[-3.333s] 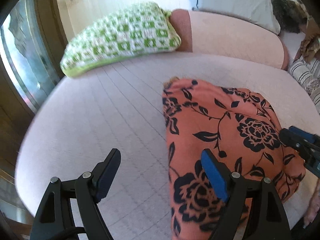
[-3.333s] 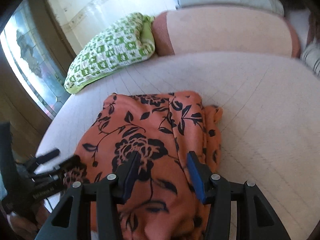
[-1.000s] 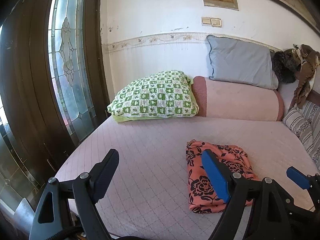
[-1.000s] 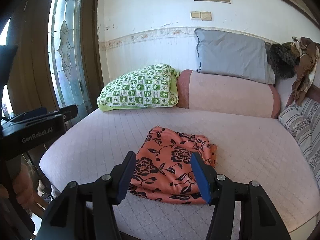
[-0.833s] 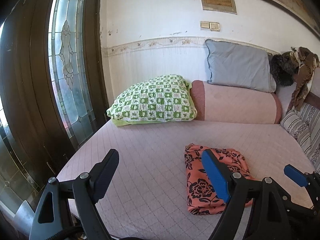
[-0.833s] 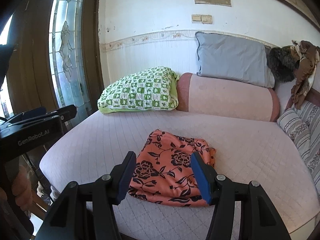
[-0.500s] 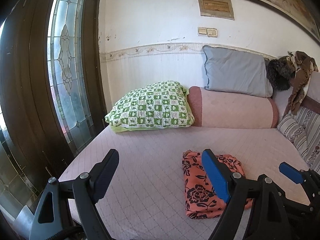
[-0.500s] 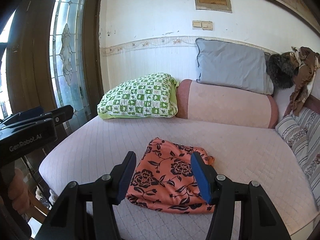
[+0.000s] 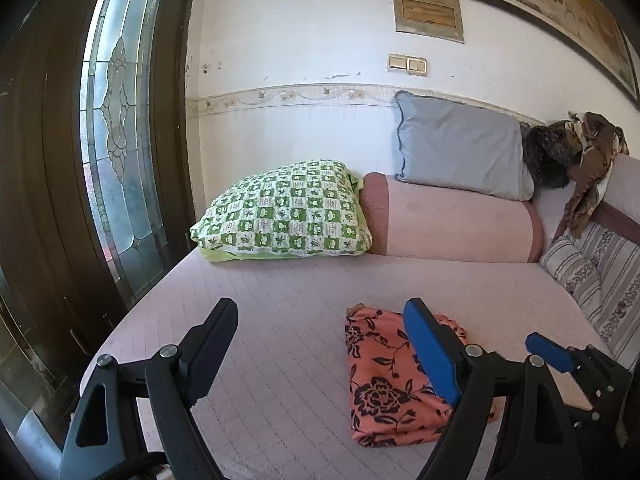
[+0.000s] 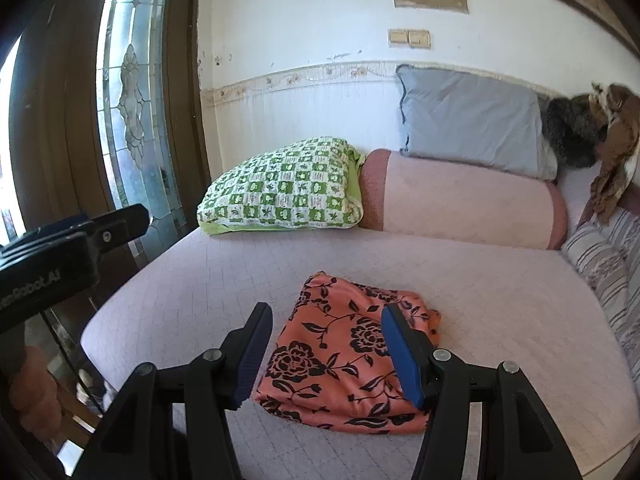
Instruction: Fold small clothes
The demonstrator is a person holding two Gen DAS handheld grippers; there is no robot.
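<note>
Pale pink quilted bedding is covering the bed (image 10: 500, 288), which is standing against a white wall with a tall stained-glass door panel (image 9: 120, 140) on the left side. Along the wall, a green checked pillow (image 9: 284, 216) is lying just beside a pink bolster (image 9: 452, 224), and a grey pillow (image 9: 460, 152) is leaning on top of the bolster. Some brown cloth (image 9: 592, 168) is hanging over the far right corner, with something dark and furry next to it that might be a blanket; the view is too poor there to be sure.

An orange cloth with black flowers (image 10: 344, 352) is lying folded into a flat, roughly square packet on the near part of the bed, well apart from the pillows.

The left gripper (image 9: 320, 344) is hovering above the bed with its jaws standing wide and nothing between them; the folded cloth is showing behind its right finger. The right gripper (image 10: 324, 348) is hanging over the near edge of the bed with its jaws moderately apart, framing the cloth without touching it. In the right wrist view the left gripper is showing at the left edge, with part of a hand (image 10: 32, 384) below it.
</note>
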